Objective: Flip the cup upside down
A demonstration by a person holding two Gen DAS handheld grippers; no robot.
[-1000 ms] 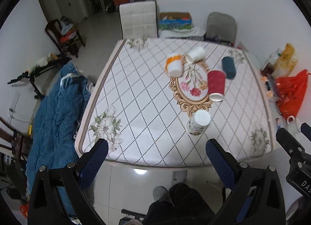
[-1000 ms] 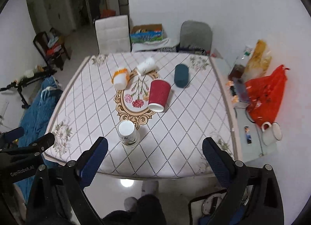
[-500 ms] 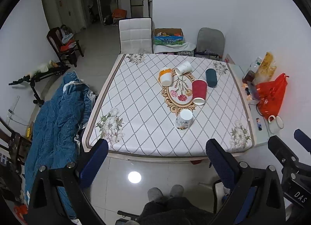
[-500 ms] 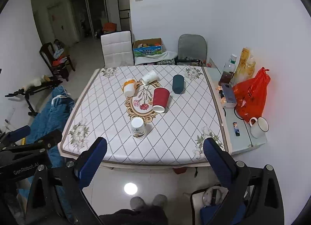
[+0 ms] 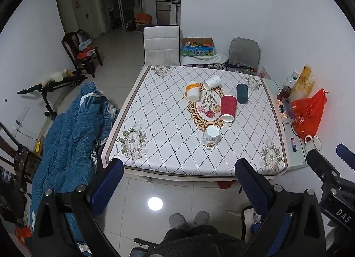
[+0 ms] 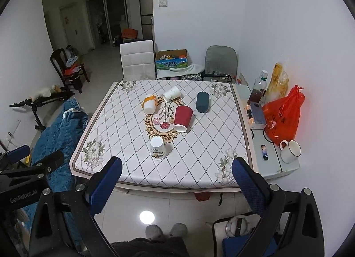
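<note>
A white printed cup (image 5: 211,136) (image 6: 157,147) stands upside down near the table's front. A red paper cup (image 5: 228,108) (image 6: 182,118), a dark teal cup (image 5: 242,93) (image 6: 202,102), an orange-banded cup (image 5: 192,91) (image 6: 149,103) and a white cup (image 5: 212,82) (image 6: 171,94) lie on their sides further back. My left gripper (image 5: 178,181) and my right gripper (image 6: 176,179) are both open and empty, held well back from the table (image 5: 159,123) (image 6: 204,152), above the floor.
A blue quilt (image 5: 68,137) is heaped left of the table. A side surface on the right holds a red bag (image 6: 283,116), bottles and a white mug (image 6: 290,150). Chairs and a box stand behind the table. My feet (image 5: 188,219) are on the tiled floor.
Both grippers have pulled back and up from the table, so the table and cups look smaller and farther. The cups have not moved. Both grippers stay open.
</note>
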